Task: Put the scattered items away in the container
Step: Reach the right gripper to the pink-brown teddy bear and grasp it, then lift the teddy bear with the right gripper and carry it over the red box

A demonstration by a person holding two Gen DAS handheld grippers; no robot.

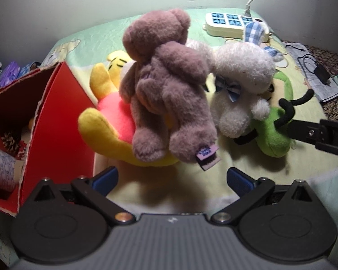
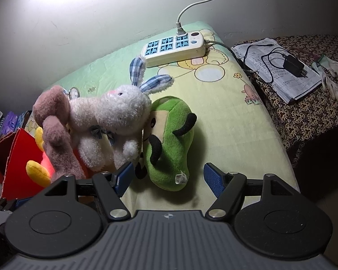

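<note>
Four soft toys lay heaped on a pale printed cloth [image 2: 225, 117]; a brown bear [image 1: 166, 90] sprawled face down across a yellow toy [image 1: 110, 121] with a pink middle; a white rabbit [image 2: 115, 121] with blue checked ears leaned against the bear's side; a green toy [image 2: 171, 144] with black markings lay just beside the rabbit, touching it. A red box [image 1: 56, 121] stood open at the left, just beside the yellow toy, with a paper roll [image 1: 2, 168] and a pine cone [image 1: 10, 139] inside it; none of the four toys was in the box.

The left gripper [image 1: 171, 177] hung before the bear's feet with its jaws spread wide and nothing between them; its blue pads [image 1: 106, 177] touched no toy. The right gripper [image 2: 169, 176] hung over the near end of the green toy, jaws apart on either side of it; its pads [image 2: 214, 180] were clear of the plush, though the left pad sat close to the rabbit's foot.

A white power strip [image 2: 173, 47] lay at the cloth's far end, well apart from the toys, with a cord [image 2: 202, 0] plugged in; papers [image 2: 279, 72], a black charger [image 2: 293, 65] and white gloves [image 2: 333, 76] lay on a patterned surface [image 2: 308, 117] at the right.
</note>
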